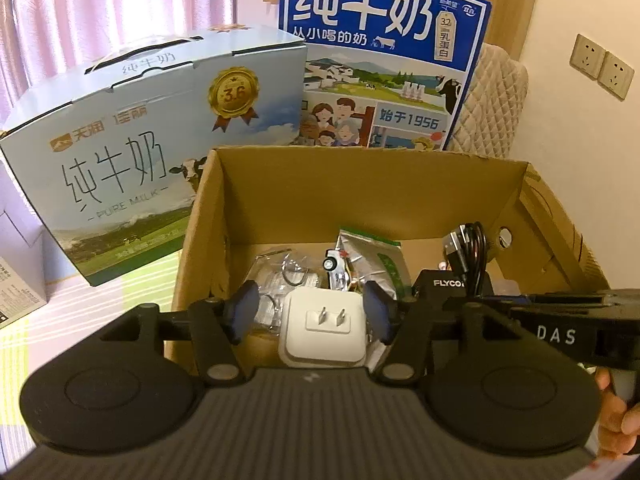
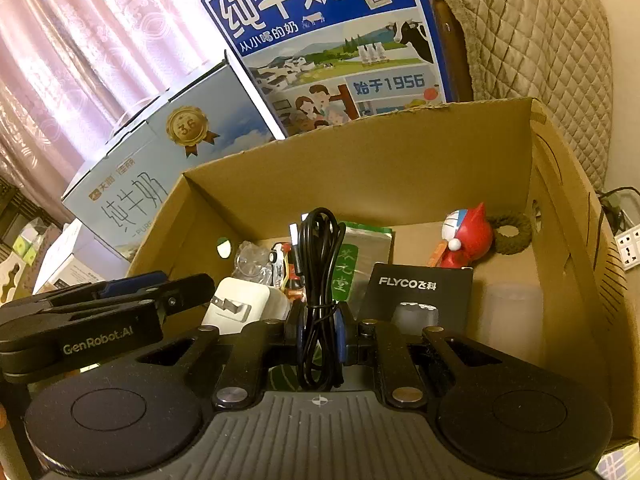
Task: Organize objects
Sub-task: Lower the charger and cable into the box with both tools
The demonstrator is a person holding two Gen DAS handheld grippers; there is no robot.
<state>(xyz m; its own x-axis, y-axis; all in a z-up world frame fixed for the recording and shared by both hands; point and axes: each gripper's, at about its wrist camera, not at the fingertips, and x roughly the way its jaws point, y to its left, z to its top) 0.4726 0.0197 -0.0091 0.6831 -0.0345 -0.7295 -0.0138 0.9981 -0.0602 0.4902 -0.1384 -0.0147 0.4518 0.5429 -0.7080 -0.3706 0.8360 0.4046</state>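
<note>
An open cardboard box (image 1: 360,184) holds the small objects. My left gripper (image 1: 312,312) is open over the box's near left part. A white plug adapter (image 1: 324,326) lies between its blue pads (image 1: 244,308), prongs up, with a gap on the left side. My right gripper (image 2: 320,332) is shut on a coiled black cable (image 2: 320,264), which stands up between the fingers above the box floor. In the right wrist view the left gripper (image 2: 180,288) sits just left of the adapter (image 2: 240,304).
In the box lie a black FLYCO case (image 2: 416,292), a green tea packet (image 2: 360,256), a toy car (image 1: 334,268), a clear bag (image 1: 280,276), a red figurine (image 2: 464,240) and a rope ring (image 2: 510,234). Two milk cartons (image 1: 160,152) (image 1: 380,60) stand behind.
</note>
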